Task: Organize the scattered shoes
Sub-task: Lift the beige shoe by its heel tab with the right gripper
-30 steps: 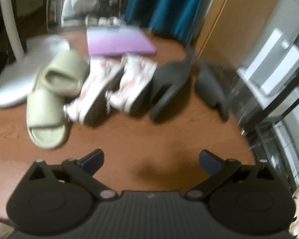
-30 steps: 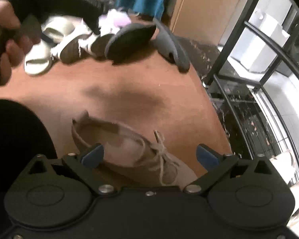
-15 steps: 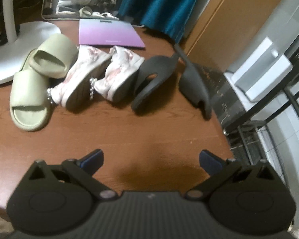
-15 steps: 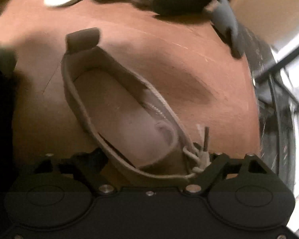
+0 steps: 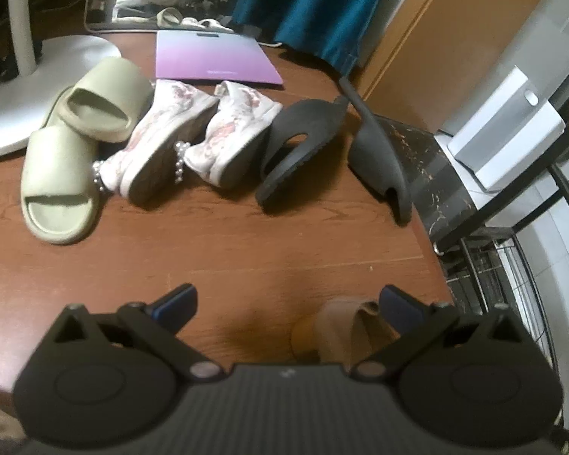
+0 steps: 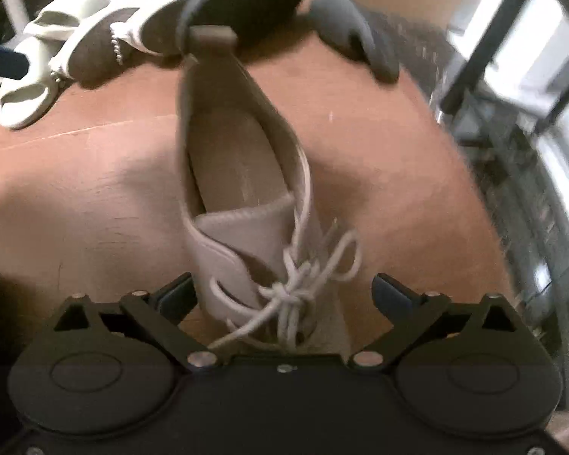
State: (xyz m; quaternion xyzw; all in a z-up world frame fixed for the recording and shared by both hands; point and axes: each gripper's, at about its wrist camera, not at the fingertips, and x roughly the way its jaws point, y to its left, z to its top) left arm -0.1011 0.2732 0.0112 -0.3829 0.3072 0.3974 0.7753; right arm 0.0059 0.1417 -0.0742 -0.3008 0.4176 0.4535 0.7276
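A beige lace-up shoe (image 6: pixel 242 204) lies on the brown wooden floor (image 6: pixel 76 197), heel away from me, its laced front between the wide-open fingers of my right gripper (image 6: pixel 284 295). I cannot tell whether the fingers touch it. My left gripper (image 5: pixel 288 303) is open and empty above the floor, and the beige shoe's heel (image 5: pixel 341 326) shows by its right finger. Further off in a row lie two green slides (image 5: pixel 68 148), two white floral sneakers (image 5: pixel 193 140) and two black slippers (image 5: pixel 303 140).
A purple flat scale (image 5: pixel 208 57) lies behind the row. A white fan base (image 5: pixel 26 87) stands far left. A black metal rack (image 5: pixel 512 235) and a white box (image 5: pixel 504 132) are at right. A blue curtain (image 5: pixel 315 3) hangs behind.
My right gripper has swung so the beige shoe points straight away and sits between its fingers. My left gripper has drawn back; the beige shoe's heel has come into its view.
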